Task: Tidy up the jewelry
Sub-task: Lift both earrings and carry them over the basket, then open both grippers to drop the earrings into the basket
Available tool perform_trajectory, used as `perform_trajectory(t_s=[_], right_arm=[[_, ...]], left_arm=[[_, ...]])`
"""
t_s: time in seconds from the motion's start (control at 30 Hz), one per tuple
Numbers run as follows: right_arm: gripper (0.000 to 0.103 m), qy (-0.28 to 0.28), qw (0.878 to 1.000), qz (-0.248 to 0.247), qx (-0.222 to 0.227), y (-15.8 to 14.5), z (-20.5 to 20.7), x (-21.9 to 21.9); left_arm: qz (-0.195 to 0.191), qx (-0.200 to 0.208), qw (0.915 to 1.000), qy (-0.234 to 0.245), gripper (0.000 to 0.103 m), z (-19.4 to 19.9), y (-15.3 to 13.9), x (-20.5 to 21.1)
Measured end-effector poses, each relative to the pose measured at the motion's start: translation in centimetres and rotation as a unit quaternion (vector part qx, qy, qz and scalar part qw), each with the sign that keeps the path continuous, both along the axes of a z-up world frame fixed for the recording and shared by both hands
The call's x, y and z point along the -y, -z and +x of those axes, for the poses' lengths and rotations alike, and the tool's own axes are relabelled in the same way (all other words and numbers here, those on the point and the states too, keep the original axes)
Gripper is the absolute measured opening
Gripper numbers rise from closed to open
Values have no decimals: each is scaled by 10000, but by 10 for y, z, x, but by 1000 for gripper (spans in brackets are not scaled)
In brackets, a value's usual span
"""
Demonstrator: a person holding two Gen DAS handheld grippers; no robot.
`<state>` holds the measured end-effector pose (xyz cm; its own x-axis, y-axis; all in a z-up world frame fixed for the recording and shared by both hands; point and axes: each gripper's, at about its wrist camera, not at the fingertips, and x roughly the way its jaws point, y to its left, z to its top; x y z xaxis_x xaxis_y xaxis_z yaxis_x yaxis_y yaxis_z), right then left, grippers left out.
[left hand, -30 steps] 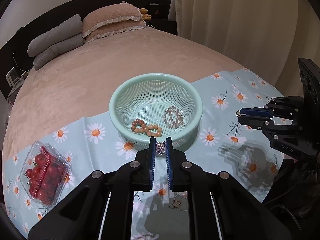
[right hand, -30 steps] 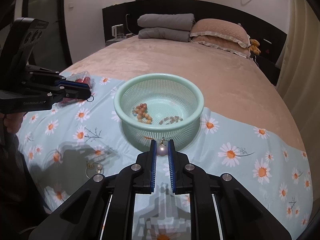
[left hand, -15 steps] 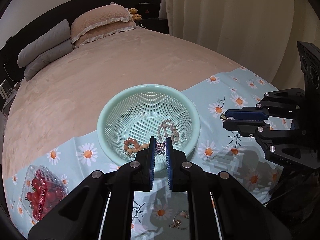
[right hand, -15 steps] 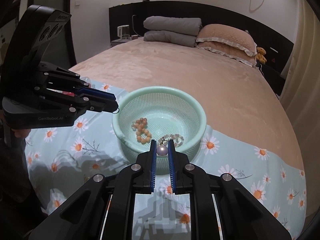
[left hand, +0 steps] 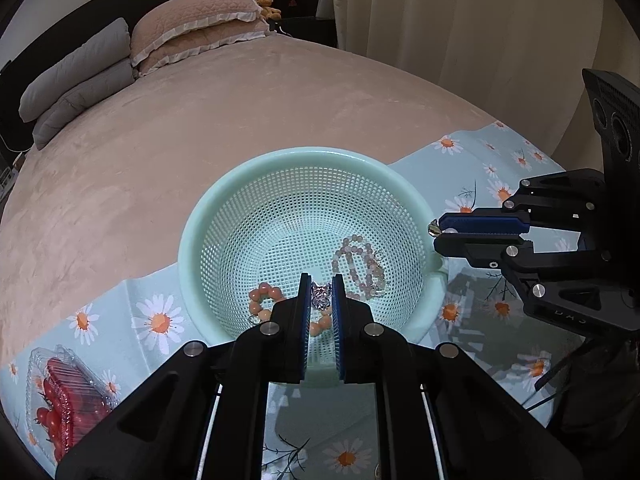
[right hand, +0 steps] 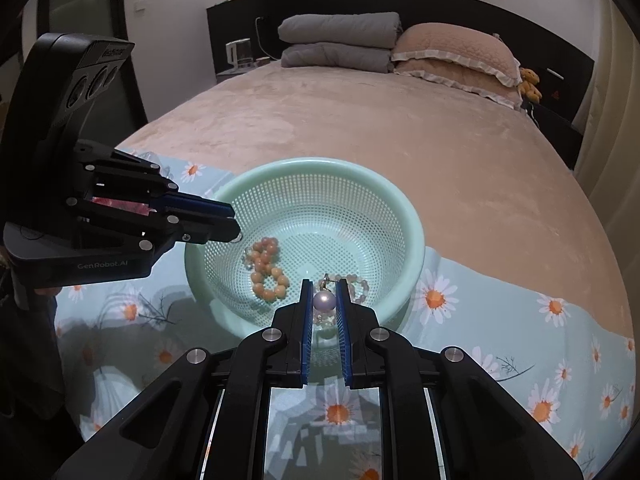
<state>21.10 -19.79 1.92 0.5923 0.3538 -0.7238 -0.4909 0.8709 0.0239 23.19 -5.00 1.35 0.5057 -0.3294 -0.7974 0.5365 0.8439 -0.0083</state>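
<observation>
A mint mesh basket [left hand: 248,200] [right hand: 412,224] sits on a daisy-print cloth on the bed. Inside lie an orange bead bracelet [left hand: 264,294] [right hand: 266,268] and a pale pink bead bracelet [left hand: 360,260] [right hand: 358,284]. My left gripper [left hand: 321,290] [right hand: 236,236] is shut on a small silver sparkly piece [left hand: 321,295], held over the basket's near rim. My right gripper [right hand: 324,294] [left hand: 436,236] is shut on a pearl earring [right hand: 324,301] [left hand: 433,229], held over the basket's right rim.
A clear box of cherry tomatoes [left hand: 60,396] lies on the daisy-print cloth [left hand: 156,320] at the left. The pink bedspread [left hand: 160,140] stretches beyond the basket to pillows [left hand: 192,20] and a dark headboard. A beige curtain [left hand: 460,20] hangs at the right.
Both grippers have moved forward from in front of the basket to over its rim, each still holding its piece. The jewelry inside the basket has not moved.
</observation>
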Motion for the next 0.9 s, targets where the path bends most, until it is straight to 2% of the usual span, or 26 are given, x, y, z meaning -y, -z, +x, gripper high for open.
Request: perform_trajectory(t_s=[0.4,0.47,0.5,0.53,0.57,0.6,0.67,0.73,0.87,0.9], right_arm=[[11,15,9998,-68,-187,27,34,-7],[12,66,9998,-48,-168,28,35,-5],[12,81,9999,-28,-147,27,34,-4],[15,118,9999,-15,-110,26,34,-2],[24,162,9998,-5,-68,24,34,0],[41,195,9998,-2,-15,22,33,0],[56,281,9995,-31,115,17,30,3],[57,305,9994,-36,164,11,27,4],[61,379,9989,-74,248,-1,19,5],[62,377,9989,-72,270,-4,15,6]], left_arm=[[94,-224,9997,49,11,27,32,6],[91,-198,9997,82,14,26,32,6],[70,-192,9997,91,25,25,32,6],[70,-151,9998,80,43,24,31,5],[72,-87,9999,56,51,23,29,4],[47,-40,10000,45,60,22,26,3],[-18,22,10000,7,65,20,19,0],[-21,103,9999,-75,76,17,11,-3],[3,249,9994,-224,84,8,-6,-12],[20,296,9992,-269,90,4,-10,-15]])
